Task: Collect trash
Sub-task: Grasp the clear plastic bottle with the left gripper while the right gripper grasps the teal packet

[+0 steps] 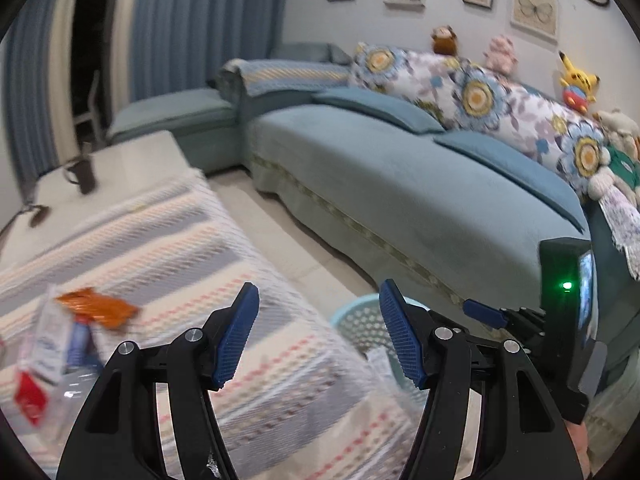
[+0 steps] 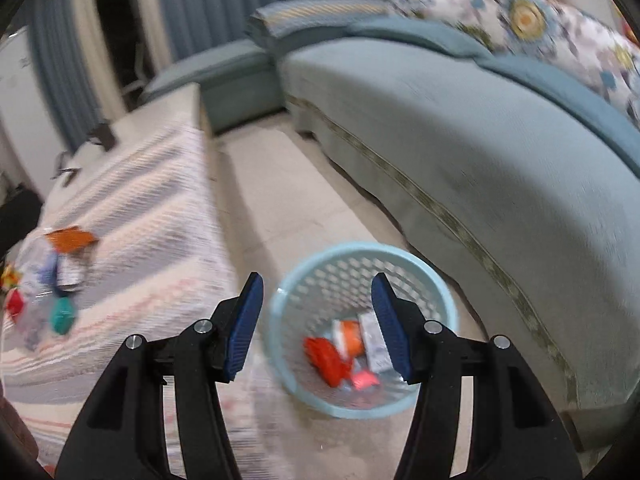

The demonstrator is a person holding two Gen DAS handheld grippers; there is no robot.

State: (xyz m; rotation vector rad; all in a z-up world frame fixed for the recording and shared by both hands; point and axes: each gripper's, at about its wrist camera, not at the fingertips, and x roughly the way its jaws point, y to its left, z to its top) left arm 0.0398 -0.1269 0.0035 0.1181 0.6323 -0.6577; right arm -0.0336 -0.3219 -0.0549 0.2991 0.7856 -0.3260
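Observation:
A light blue perforated trash basket stands on the floor between table and sofa; it holds a red wrapper, an orange-white packet and other scraps. Its rim shows in the left wrist view. My right gripper is open and empty above the basket. My left gripper is open and empty over the table's edge. Trash lies on the striped tablecloth: an orange wrapper, a white packet, a red piece. In the right wrist view the orange wrapper and a teal piece lie at left.
A teal sofa with floral cushions and plush toys runs along the right. A strip of tiled floor lies between sofa and table. A bag with dark handles sits at the table's far end. Blue curtains hang behind.

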